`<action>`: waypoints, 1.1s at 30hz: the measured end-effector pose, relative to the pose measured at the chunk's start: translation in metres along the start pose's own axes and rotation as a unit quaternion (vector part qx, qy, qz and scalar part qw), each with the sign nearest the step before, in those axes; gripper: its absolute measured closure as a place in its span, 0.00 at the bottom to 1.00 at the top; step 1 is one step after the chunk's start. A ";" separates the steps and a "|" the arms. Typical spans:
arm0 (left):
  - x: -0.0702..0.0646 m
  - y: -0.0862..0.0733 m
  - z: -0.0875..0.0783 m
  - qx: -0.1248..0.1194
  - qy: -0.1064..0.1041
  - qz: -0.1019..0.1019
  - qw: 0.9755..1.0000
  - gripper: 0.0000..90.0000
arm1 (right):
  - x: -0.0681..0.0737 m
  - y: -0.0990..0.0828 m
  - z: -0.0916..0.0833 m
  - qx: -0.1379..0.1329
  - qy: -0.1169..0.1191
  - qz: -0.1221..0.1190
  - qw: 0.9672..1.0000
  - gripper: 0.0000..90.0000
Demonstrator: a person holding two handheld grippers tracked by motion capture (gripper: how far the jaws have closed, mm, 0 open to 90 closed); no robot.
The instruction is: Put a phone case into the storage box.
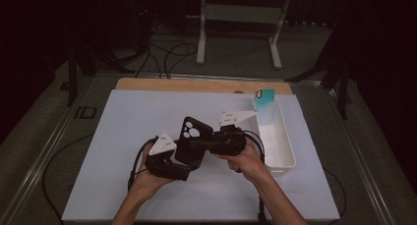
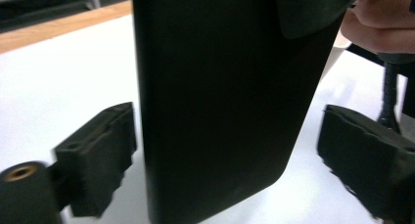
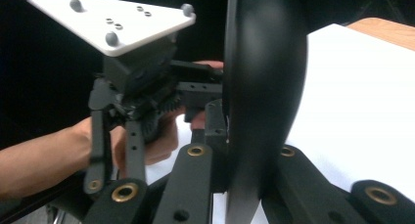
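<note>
High view: a person's two forearms come in from the bottom, a gripper in each hand, meeting over the white mat (image 1: 123, 136) on the table. A black phone case (image 1: 191, 141) is held up between them, camera cutouts facing up and away. The right gripper (image 1: 209, 144) clamps the case from the right side. The left gripper (image 1: 183, 172) sits low at the case's near end, its grey plate tilted up. A white bin (image 1: 282, 146) stands on the mat just right of the right hand, with a teal case (image 1: 264, 104) leaning in its far end. Bare wood strip of table beyond the mat; cables and a white stand on the floor behind.

Left gripper view: the case (image 2: 220, 101) hangs upright between the two jaws, its rounded lower corner above the mat (image 2: 58, 72). Both pads (image 2: 103, 160) stand clear of the case's edges, gaps on either side, so these jaws are wide apart and grip nothing. The right hand (image 2: 377, 18) shows at top right.

Right gripper view: the case (image 3: 262, 87) is seen edge-on, pinched tight between the jaws, which are nearly closed on its thin wall. Beyond it are the left gripper (image 3: 147, 101) with its grey plate and the left hand (image 3: 161, 136) wrapped round it. Mat (image 3: 362, 101) to the right.
</note>
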State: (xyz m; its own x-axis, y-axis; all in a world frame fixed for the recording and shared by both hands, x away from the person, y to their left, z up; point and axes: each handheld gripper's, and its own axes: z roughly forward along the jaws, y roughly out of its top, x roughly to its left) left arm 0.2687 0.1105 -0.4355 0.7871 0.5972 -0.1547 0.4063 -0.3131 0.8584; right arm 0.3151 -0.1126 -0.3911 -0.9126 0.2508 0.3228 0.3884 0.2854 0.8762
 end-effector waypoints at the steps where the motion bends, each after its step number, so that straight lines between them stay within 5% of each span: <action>1: 0.000 0.000 0.000 0.001 -0.004 0.000 1.000 0.16 | 0.001 0.000 0.001 -0.001 0.004 -0.004 1.000 0.95; 6: -0.001 -0.003 0.001 0.002 -0.014 0.003 1.000 0.19 | 0.005 0.002 0.001 -0.003 0.028 -0.024 0.999 0.95; 11: -0.001 -0.003 -0.001 -0.002 -0.033 0.005 0.999 0.36 | 0.005 0.003 0.001 0.000 0.027 -0.033 0.999 0.95; 23: 0.003 -0.005 -0.005 -0.017 -0.072 -0.004 0.997 0.56 | -0.001 0.001 0.001 0.014 0.031 -0.036 0.999 0.94; 33: 0.003 -0.005 -0.005 -0.030 -0.067 -0.005 0.997 0.94 | -0.003 0.003 -0.002 0.009 -0.010 -0.049 0.999 0.57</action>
State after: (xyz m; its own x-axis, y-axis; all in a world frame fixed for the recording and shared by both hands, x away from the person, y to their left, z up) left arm 0.2665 0.1174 -0.4376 0.8394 0.4950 -0.2247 0.3901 -0.2607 0.8831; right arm 0.3185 -0.1143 -0.3889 -0.9436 0.2386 0.2294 0.3002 0.3252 0.8967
